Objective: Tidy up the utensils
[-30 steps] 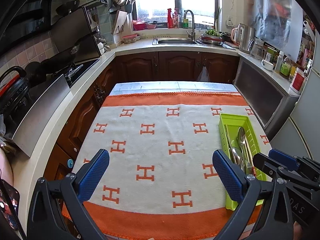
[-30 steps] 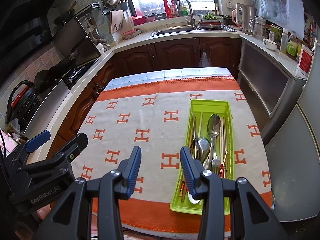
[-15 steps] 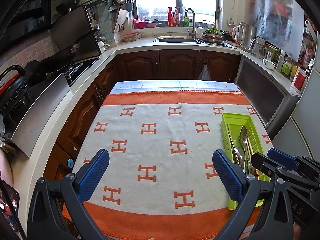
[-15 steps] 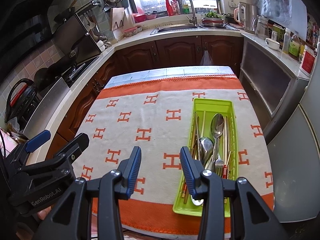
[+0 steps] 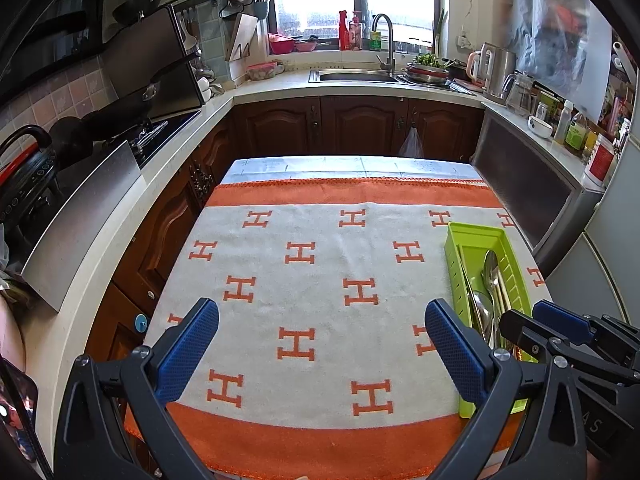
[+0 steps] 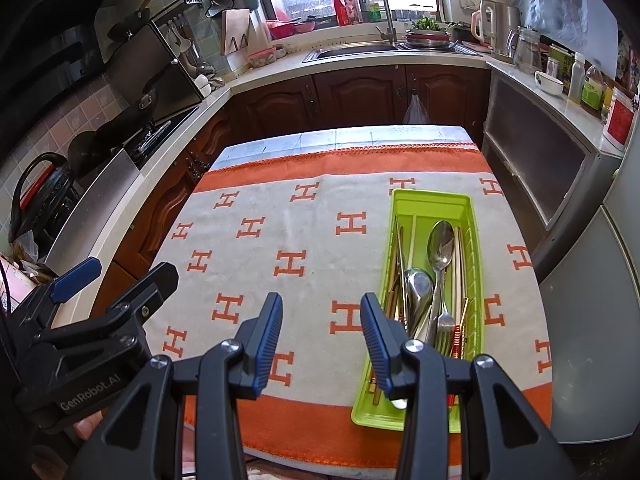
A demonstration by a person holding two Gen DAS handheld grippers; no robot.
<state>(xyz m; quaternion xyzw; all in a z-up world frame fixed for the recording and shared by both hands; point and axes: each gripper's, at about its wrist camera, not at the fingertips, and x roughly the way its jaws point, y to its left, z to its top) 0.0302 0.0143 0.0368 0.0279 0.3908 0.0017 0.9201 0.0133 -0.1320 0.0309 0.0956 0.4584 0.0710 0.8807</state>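
Both claws, left claw [image 5: 322, 354] and right claw [image 6: 321, 336], have drawn back slightly, gaping and empty; utensils [image 6: 430, 280] apparently all lie in the green tray [image 6: 476, 240] right of them.

Glossy metal spoons [image 6: 439, 246], plastic tray [image 6: 430, 199]

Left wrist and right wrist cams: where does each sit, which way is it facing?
Left wrist: on the left gripper, low over the table's near edge, facing the sink; its open fingers and the right gripper show.
Right wrist: on the right gripper, facing the same way, over the green tray of utensils; its open fingers, the left gripper and a fingertip show.
Shared: H-patterned cloth, tray, sink.
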